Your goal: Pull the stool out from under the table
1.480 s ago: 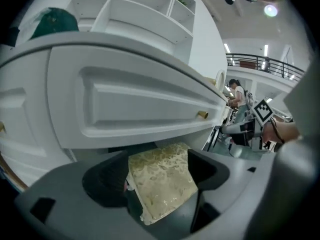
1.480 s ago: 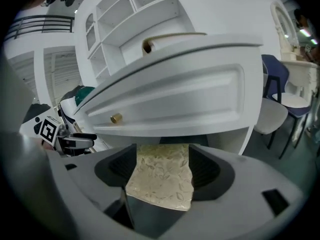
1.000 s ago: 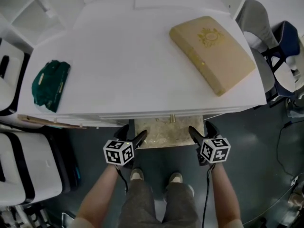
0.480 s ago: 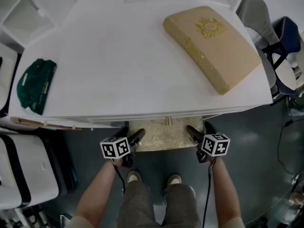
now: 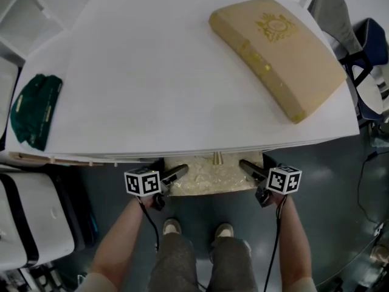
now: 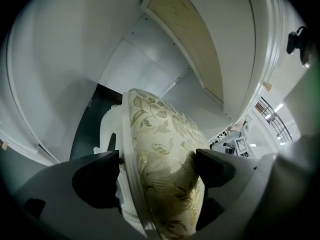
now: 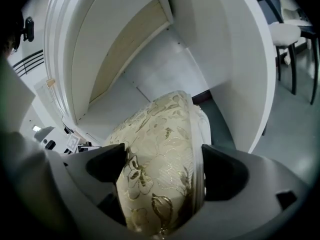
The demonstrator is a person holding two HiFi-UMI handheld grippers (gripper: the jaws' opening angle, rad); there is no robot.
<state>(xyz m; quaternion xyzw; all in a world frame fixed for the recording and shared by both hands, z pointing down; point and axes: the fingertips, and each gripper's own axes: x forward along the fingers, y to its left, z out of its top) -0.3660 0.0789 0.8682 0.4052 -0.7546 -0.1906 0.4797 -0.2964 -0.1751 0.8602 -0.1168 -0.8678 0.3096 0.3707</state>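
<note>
The stool (image 5: 209, 175) has a cream seat with a gold leaf pattern, and only its front strip shows below the edge of the white table (image 5: 152, 72). My left gripper (image 5: 176, 174) is at the seat's left front corner and my right gripper (image 5: 246, 166) at its right front corner. In the left gripper view the padded seat (image 6: 160, 144) fills the gap of the left gripper (image 6: 157, 169). The right gripper view shows the seat (image 7: 155, 149) between the right gripper's (image 7: 157, 166) jaws. Both pairs of jaws have just been opening and straddle the seat's edge at full width.
A tan embossed cushion (image 5: 279, 53) and a green pouch (image 5: 33, 111) lie on the tabletop. A white chair (image 5: 36, 218) stands at the left, dark-framed chairs (image 5: 371, 59) at the right. The person's feet (image 5: 173, 227) stand just in front of the stool on dark floor.
Both grippers have sunk lower against the stool's front corners and rolled, and their jaws have spread wider around the seat. The stool has not visibly moved.
</note>
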